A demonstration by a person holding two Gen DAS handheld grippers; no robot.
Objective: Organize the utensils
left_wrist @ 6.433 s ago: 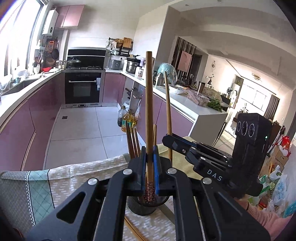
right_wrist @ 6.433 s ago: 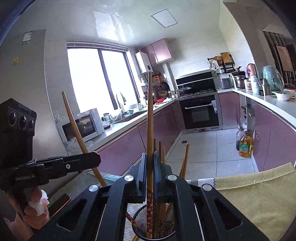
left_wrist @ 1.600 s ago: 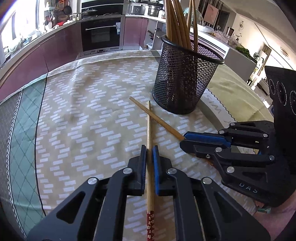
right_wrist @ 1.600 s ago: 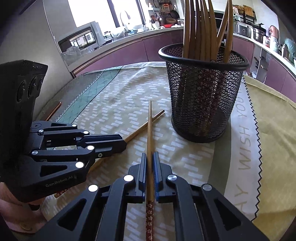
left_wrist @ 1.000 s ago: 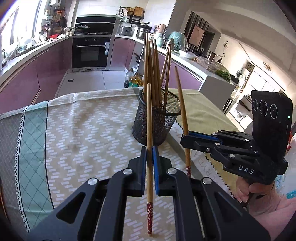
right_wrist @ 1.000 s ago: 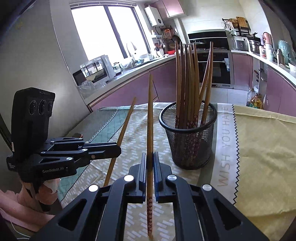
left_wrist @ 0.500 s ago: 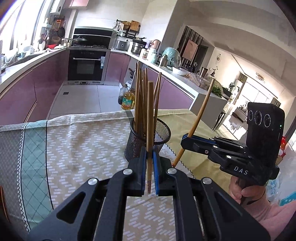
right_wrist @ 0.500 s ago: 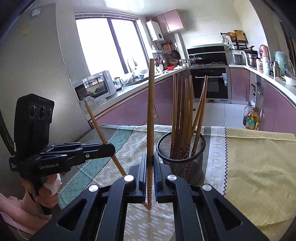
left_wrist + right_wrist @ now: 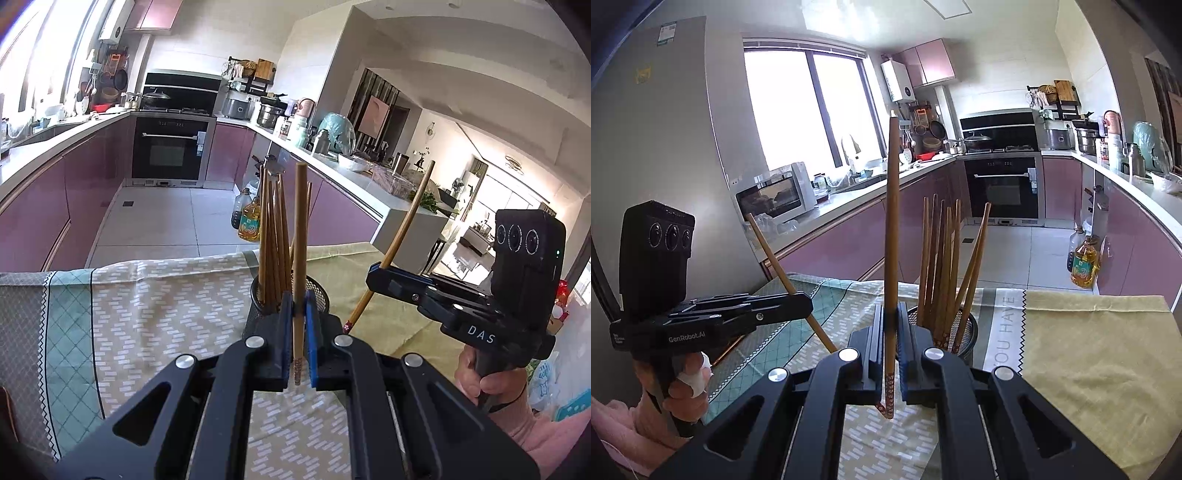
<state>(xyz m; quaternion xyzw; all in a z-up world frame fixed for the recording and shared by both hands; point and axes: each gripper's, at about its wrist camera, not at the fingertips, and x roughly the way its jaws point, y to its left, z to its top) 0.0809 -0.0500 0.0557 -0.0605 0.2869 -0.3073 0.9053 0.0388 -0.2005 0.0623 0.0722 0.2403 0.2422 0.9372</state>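
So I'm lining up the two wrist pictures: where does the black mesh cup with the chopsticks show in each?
Left wrist view: mesh cup sits centre, mostly hidden behind the left gripper.
Right wrist view: mesh cup sits just right of centre, behind the right gripper.
Shared landmark: the black oven at the back of the kitchen.
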